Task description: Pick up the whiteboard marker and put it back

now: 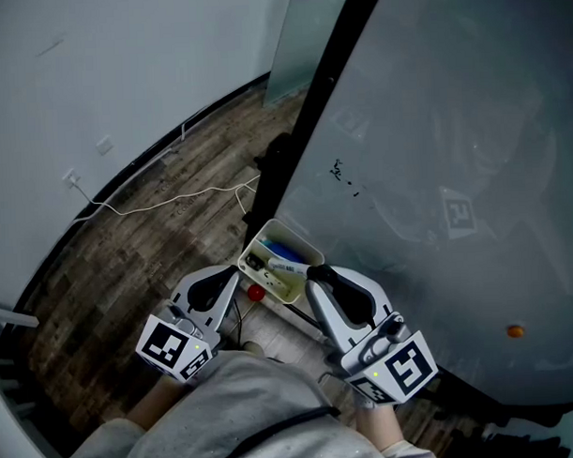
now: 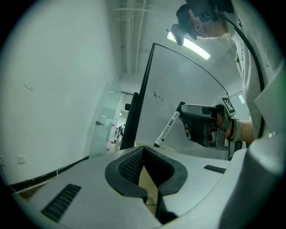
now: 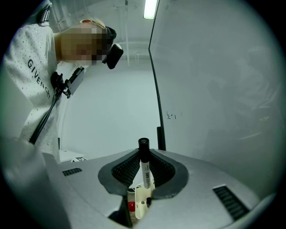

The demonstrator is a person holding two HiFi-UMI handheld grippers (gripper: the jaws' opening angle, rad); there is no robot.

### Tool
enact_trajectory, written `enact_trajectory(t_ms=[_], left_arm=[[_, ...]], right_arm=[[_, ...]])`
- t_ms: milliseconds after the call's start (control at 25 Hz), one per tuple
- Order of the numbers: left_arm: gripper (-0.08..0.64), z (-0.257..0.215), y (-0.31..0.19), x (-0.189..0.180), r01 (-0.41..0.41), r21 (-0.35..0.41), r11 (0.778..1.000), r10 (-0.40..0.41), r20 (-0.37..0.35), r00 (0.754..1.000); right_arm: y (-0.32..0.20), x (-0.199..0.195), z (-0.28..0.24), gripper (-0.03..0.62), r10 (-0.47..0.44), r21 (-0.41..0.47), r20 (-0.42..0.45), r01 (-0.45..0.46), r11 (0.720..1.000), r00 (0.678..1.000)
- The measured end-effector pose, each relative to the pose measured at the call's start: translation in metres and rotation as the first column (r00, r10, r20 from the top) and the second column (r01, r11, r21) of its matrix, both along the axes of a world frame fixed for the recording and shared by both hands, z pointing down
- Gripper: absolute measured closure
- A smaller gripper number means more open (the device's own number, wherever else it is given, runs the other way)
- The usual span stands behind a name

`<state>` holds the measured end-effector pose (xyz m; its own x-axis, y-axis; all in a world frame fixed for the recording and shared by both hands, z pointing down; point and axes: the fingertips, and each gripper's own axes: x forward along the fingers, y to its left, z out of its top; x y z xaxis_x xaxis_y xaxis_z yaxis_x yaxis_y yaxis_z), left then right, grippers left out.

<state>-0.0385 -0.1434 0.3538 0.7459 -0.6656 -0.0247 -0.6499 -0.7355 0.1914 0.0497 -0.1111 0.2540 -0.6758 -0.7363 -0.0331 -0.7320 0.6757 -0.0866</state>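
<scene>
My right claw (image 3: 144, 152) pinched the slim white marker (image 3: 145, 172), black-capped, between ribbed rubber pads (image 3: 125, 169). My left claw (image 2: 143, 150) sat closed, empty, near the cream rectangular tray (image 1: 298, 236).

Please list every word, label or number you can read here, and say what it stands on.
"GIVENCH": on the person's white shirt, cut off there.
Print on the whiteboard marker: too small to read.
Scribble on the whiteboard: illegible marks.
Square markers on both cubes: patterns, no text.

Smooth plastic marker (image 3: 145, 165) — glossy whiteboard (image 1: 434, 152), wood-grain floor (image 1: 165, 246).
</scene>
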Motion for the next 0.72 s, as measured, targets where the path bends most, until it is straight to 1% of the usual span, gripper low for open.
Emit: enact_trajectory(t_ms=[720], left_arm=[[0.545,0.009,0.0,-0.002,-0.008,-0.034,0.999,0.008,0.013,1.0]], right_arm=[[-0.004,0.001,0.017,0.515,0.014,-0.048,0.005,-0.014,0.999,1.0]])
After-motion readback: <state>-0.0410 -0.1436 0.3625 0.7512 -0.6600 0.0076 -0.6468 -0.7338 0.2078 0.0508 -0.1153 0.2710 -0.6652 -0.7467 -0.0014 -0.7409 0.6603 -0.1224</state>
